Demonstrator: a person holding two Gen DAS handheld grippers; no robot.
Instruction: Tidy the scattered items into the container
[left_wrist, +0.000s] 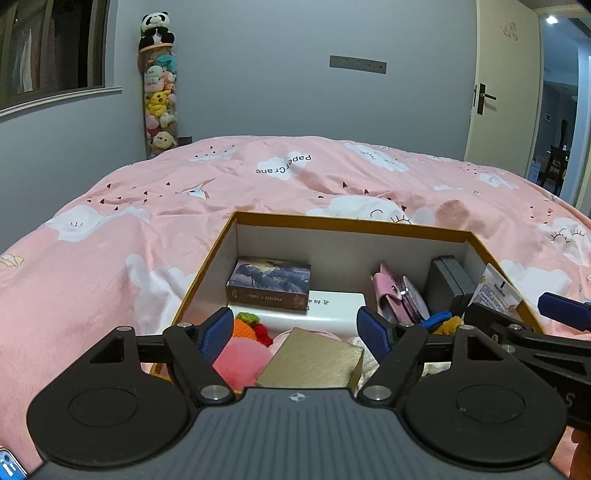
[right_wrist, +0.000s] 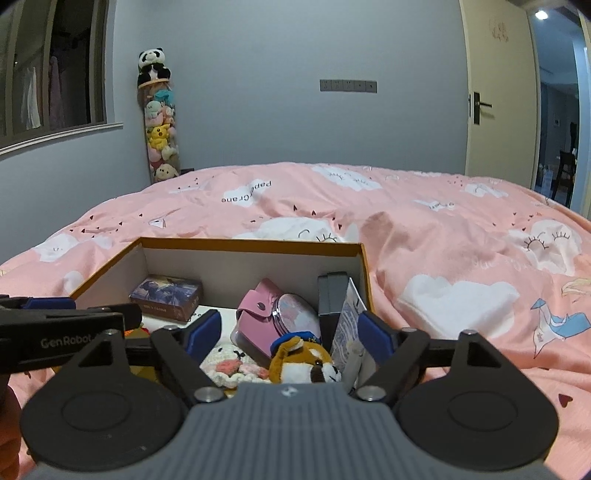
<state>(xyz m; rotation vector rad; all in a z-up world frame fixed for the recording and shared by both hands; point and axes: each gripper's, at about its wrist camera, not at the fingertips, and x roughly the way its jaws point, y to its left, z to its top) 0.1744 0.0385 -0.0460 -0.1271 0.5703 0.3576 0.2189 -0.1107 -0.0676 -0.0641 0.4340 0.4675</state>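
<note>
container (left_wrist: 354, 225): orange-rimmed open box, white inside, on pink bedcover | photo card box (left_wrist: 269, 282): far-left, flat on white box (left_wrist: 332, 308) | pink pouch (right_wrist: 258, 314): centre, leaning | dog plush (right_wrist: 303, 360): near-right | gold box (left_wrist: 317, 360): near, tilted

Both mounted at the wrists, close above the near end of the open box (left_wrist: 332, 226), faced across the bed (left_wrist: 110, 258) toward the far wall. Left view set further left; box interior shared.

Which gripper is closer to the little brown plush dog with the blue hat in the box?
Right. The right gripper hangs open directly over the brown plush dog; the left gripper is open over the gold box, farther left.
</note>
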